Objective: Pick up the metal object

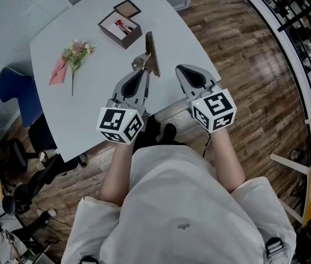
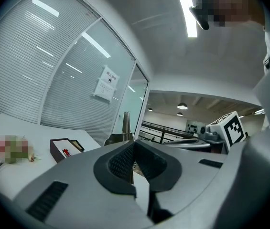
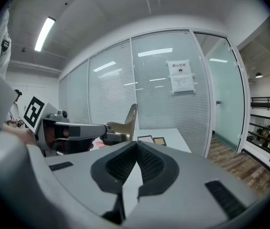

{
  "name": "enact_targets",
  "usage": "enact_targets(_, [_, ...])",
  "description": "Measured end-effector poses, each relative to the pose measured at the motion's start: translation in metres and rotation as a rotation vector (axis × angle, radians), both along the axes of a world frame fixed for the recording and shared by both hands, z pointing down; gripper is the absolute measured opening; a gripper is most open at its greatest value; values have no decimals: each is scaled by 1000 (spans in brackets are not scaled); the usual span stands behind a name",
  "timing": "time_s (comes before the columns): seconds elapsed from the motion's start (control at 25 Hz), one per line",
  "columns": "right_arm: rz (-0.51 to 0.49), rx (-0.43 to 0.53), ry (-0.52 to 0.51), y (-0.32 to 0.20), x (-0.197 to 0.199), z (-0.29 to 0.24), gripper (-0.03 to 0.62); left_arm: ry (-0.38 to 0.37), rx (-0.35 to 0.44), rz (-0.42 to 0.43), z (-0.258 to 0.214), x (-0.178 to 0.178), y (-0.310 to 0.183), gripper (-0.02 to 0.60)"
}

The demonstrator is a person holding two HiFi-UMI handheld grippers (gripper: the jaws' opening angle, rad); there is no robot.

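Observation:
The metal object [image 1: 151, 53] is a brass-coloured angled piece with a tall flat blade standing upright. It is lifted above the white table [image 1: 89, 109] near the table's near right edge. My left gripper [image 1: 141, 70] is shut on its lower part. In the right gripper view the metal object [image 3: 126, 123] sticks out of the left gripper [image 3: 103, 137]. In the left gripper view its blade [image 2: 125, 124] rises just beyond the closed jaws. My right gripper [image 1: 181, 69] is beside it on the right, shut, with nothing between its fingers.
A dark box [image 1: 120, 28] with a printed card and a small framed square [image 1: 127, 8] lie at the table's far side. A small flower bunch [image 1: 76, 54] and a pink card [image 1: 58, 71] lie to the left. A blue chair [image 1: 15, 95] stands off the table's left edge.

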State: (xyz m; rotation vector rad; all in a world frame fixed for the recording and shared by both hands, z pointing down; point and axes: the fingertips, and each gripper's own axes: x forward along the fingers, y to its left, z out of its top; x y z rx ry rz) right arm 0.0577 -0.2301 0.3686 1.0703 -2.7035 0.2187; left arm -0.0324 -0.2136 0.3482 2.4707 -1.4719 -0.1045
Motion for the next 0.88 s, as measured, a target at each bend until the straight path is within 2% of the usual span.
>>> enact_targets(0.88, [23,-6,-8,5,5,0,6,-15,1,17,-2,4,6,21])
